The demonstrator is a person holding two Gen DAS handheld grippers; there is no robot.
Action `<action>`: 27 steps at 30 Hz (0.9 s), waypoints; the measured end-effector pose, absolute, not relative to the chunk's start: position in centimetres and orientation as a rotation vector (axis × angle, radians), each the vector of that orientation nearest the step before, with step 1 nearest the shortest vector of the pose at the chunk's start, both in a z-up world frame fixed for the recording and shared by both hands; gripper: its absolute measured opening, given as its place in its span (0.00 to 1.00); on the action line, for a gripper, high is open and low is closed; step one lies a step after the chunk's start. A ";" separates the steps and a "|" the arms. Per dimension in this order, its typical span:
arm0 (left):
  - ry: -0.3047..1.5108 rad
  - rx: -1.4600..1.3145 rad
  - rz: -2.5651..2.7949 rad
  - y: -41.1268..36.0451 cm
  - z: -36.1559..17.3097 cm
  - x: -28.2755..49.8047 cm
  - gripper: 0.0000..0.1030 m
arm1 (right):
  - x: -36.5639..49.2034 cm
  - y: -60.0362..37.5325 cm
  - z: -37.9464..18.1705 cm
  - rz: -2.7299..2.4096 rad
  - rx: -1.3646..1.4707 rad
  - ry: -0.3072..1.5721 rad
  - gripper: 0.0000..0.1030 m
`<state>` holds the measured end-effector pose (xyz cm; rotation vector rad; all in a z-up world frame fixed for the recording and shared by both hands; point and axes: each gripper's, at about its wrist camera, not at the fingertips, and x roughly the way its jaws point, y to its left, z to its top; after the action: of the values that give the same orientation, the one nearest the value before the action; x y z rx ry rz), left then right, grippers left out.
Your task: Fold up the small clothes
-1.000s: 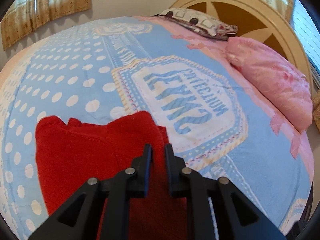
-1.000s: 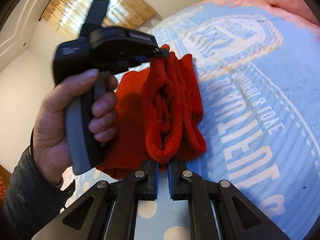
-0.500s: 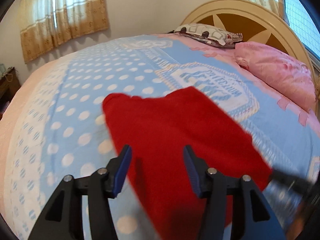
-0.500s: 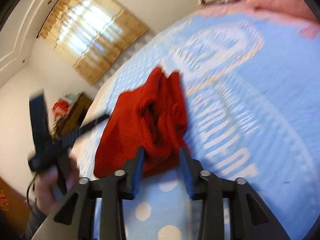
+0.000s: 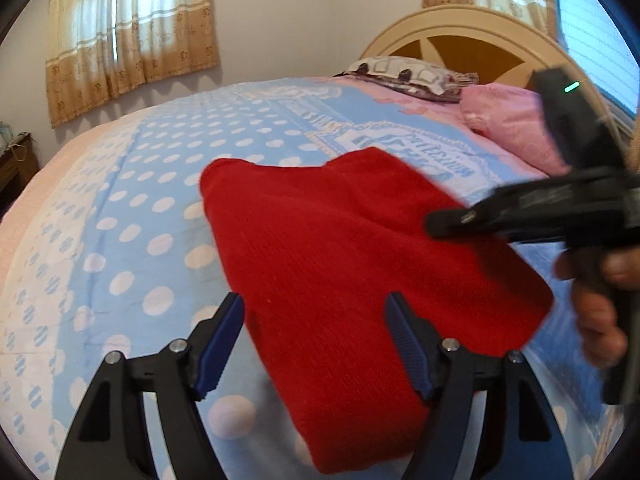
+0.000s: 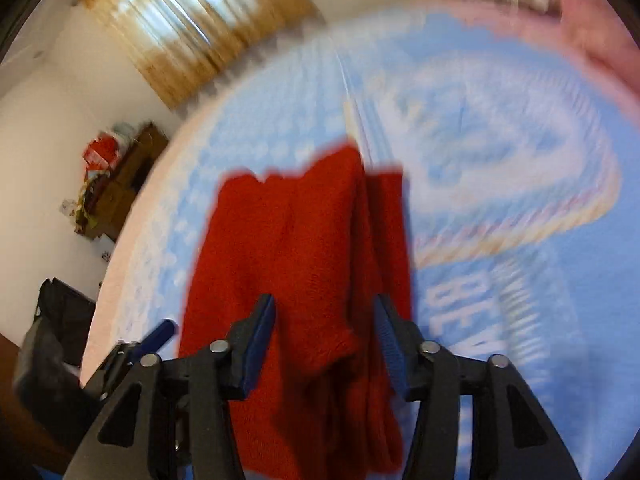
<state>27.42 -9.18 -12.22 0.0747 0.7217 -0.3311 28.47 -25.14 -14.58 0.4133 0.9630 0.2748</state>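
A red knitted garment [image 5: 352,264] lies folded flat on the blue dotted bedspread [image 5: 132,216]. My left gripper [image 5: 316,344] is open and empty, just above the garment's near edge. The right gripper's body [image 5: 560,208] shows at the right of the left wrist view, over the garment's right side. In the blurred right wrist view the garment [image 6: 304,264] lies below my right gripper [image 6: 324,340], which is open and empty. The left gripper's blue fingertips [image 6: 160,334] show at the lower left there.
A pink pillow [image 5: 516,124] and a patterned pillow [image 5: 408,76] lie at the cream headboard [image 5: 472,36]. Curtains [image 5: 128,32] hang on the far wall. A cluttered wooden cabinet [image 6: 116,184] stands left of the bed.
Both grippers let go of the red garment and opened. The garment dropped flat onto the bed. Both grippers pulled back from it, and the right one is still moving.
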 end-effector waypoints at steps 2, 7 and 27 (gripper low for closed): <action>0.718 0.084 -0.357 -9.3 -12.0 26.7 0.75 | 28.4 -25.1 -15.5 0.258 0.388 0.945 0.27; 0.729 0.101 -0.326 -9.0 -13.0 26.2 0.94 | 27.5 -25.4 -15.5 0.218 0.351 0.923 0.24; 0.784 0.065 -0.345 -9.2 -14.1 26.2 1.00 | 34.7 -19.5 -14.4 0.234 0.107 0.973 0.36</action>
<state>26.20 -9.18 -14.08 0.0654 0.7839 -0.3454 34.66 -19.51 -14.38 0.1073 0.9727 0.2344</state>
